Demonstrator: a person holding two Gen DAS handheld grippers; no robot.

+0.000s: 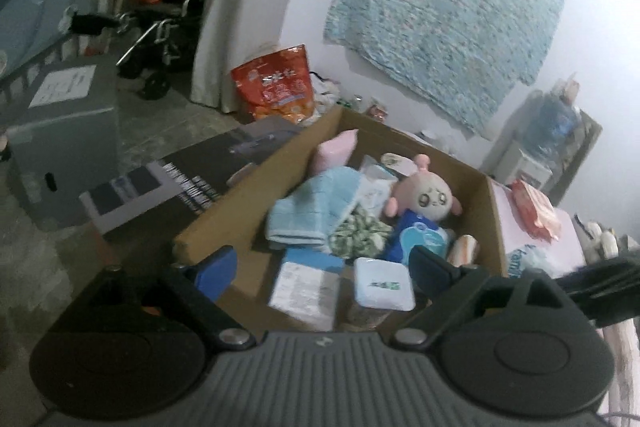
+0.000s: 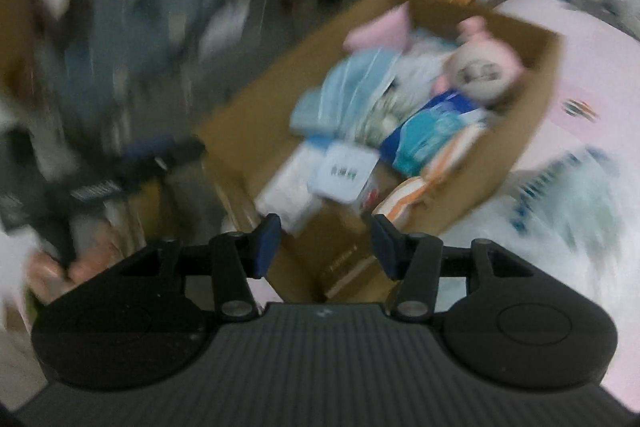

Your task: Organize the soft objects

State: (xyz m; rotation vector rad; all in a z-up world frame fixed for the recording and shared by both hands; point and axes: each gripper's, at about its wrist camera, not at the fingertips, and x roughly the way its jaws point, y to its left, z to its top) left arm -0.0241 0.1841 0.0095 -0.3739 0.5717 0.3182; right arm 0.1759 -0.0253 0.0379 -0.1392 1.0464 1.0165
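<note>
An open cardboard box (image 1: 256, 195) holds a pink plush doll (image 1: 430, 197), a folded light-blue towel (image 1: 312, 211), a pink soft item (image 1: 334, 151), a green patterned cloth (image 1: 358, 233), a blue pack (image 1: 420, 241) and two white packs (image 1: 384, 283). My left gripper (image 1: 324, 271) hovers over the box's near end, open wide, with nothing between its pads. The right wrist view is blurred: my right gripper (image 2: 326, 247) stands partly open and empty above the box's (image 2: 260, 99) near corner, with the doll (image 2: 480, 71) and towel (image 2: 352, 83) beyond. At the left of that view, a hand holds the left gripper (image 2: 132, 163).
The box rests on a pink surface (image 1: 528, 239) that carries a red packet (image 1: 536, 211). Left of it lie a dark printed carton (image 1: 192, 179) and a grey box (image 1: 64, 139). A red bag (image 1: 276, 87), a wheeled chair (image 1: 160, 39) and a water dispenser (image 1: 552, 131) stand along the wall.
</note>
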